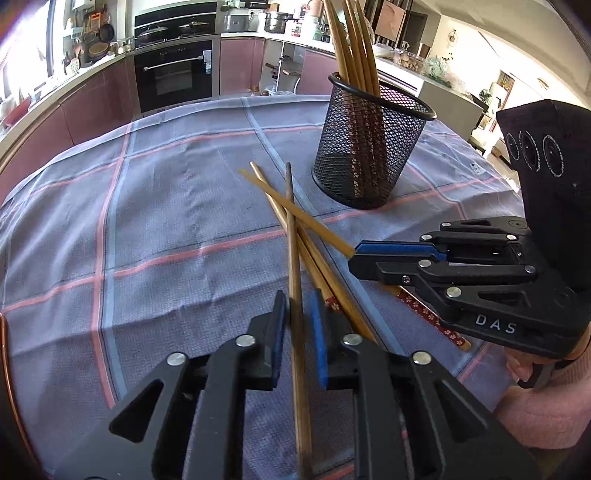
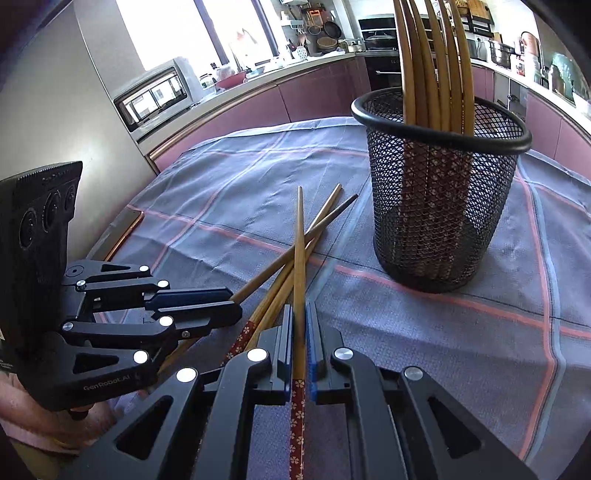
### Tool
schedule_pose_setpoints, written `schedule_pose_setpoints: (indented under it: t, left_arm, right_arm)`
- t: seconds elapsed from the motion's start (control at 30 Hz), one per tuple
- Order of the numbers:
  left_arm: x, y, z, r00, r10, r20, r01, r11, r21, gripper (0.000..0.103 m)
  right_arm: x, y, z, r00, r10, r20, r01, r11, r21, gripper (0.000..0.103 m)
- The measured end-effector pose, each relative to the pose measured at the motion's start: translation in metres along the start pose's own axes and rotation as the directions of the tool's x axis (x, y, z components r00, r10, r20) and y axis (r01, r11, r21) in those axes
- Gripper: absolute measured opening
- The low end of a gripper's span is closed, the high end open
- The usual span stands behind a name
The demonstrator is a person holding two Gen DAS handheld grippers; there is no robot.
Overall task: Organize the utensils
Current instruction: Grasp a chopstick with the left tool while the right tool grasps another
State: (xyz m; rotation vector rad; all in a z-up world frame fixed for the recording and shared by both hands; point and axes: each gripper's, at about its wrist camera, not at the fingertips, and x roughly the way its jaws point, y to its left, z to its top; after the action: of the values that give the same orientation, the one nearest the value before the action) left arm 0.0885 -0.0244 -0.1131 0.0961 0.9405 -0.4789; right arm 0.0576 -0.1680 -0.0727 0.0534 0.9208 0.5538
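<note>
The left wrist view shows the left gripper (image 1: 299,314) with a dark-tipped chopstick (image 1: 293,258) lying between its blue pads (image 1: 318,332), a visible gap on each side, so the grip looks loose rather than clenched; only this view shows the patterned red handle ends (image 1: 424,314) passing under the right gripper (image 1: 354,258), which comes in from the side nearer the mesh holder. The right wrist view shows what the other hides: the right gripper (image 2: 299,332) clamped tight on a floral-handled chopstick (image 2: 298,277), its pads pressed to both sides, and the left gripper (image 2: 232,306) closing around the dark-tipped one. Four loose chopsticks cross in a heap in front of the mesh holder (image 2: 439,206), which stands upright on the bench with more chopsticks (image 2: 432,66) standing in it, tips up. A blue-grey cloth (image 1: 166,229) with pink and pale blue lines covers the bench (image 2: 125,229). Behind the holder run mauve cabinets (image 1: 236,66), a built-in oven (image 1: 173,74), pots and bright windows (image 2: 192,33)
</note>
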Motion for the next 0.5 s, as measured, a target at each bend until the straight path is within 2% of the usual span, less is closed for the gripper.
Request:
schedule_pose_setpoints:
  t: [0.23, 0.5]
  left_arm:
    - [0.012, 0.006, 0.016, 1.000, -0.014, -0.011, 0.014, 1.000, 0.014, 0.022]
    - [0.023, 0.010, 0.029, 0.999, -0.029, -0.026, 0.029, 0.999, 0.014, 0.015]
  right_arm:
    - [0.006, -0.003, 0.008, 1.000, 0.001, -0.007, -0.001, 1.000, -0.006, 0.009]
    - [0.011, -0.012, 0.011, 1.000, 0.016, -0.016, -0.016, 1.000, 0.006, 0.008]
